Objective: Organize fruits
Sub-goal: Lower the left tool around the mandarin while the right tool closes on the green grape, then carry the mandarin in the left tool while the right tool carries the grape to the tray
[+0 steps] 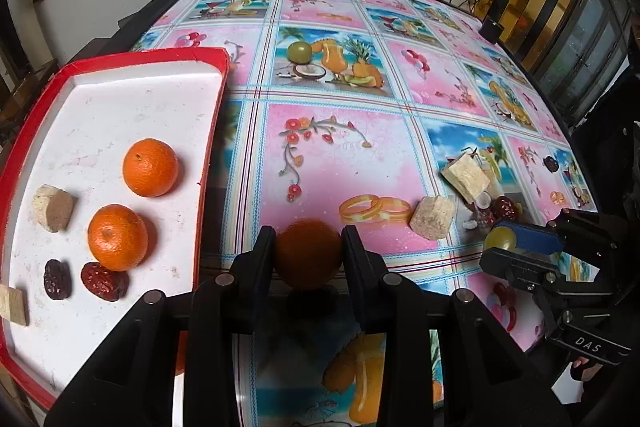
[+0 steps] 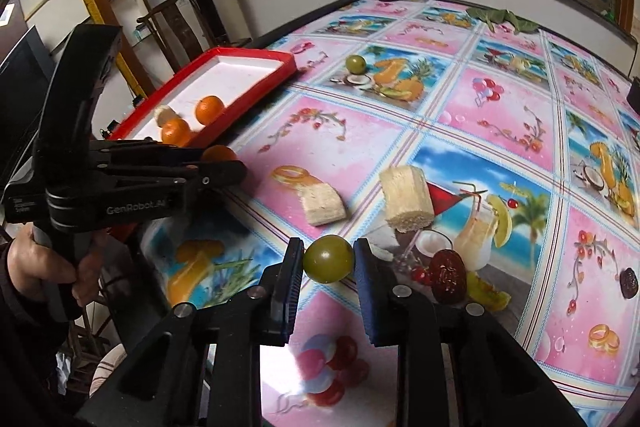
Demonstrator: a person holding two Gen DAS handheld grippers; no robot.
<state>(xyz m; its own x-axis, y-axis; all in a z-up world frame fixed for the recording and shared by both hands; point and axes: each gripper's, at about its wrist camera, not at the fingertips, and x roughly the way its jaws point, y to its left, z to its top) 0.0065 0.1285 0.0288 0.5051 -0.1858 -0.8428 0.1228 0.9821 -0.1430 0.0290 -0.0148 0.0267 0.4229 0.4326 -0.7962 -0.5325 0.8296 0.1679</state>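
**Both grippers hold fruit beside the tray**

The left gripper clamps an orange just off the tray's right rim. The right gripper pinches a green fruit above the tablecloth. Past it lie 2 cane chunks and 2 dates. In the tray sit 2 oranges, dates and chunks. Farther off lies another green fruit.
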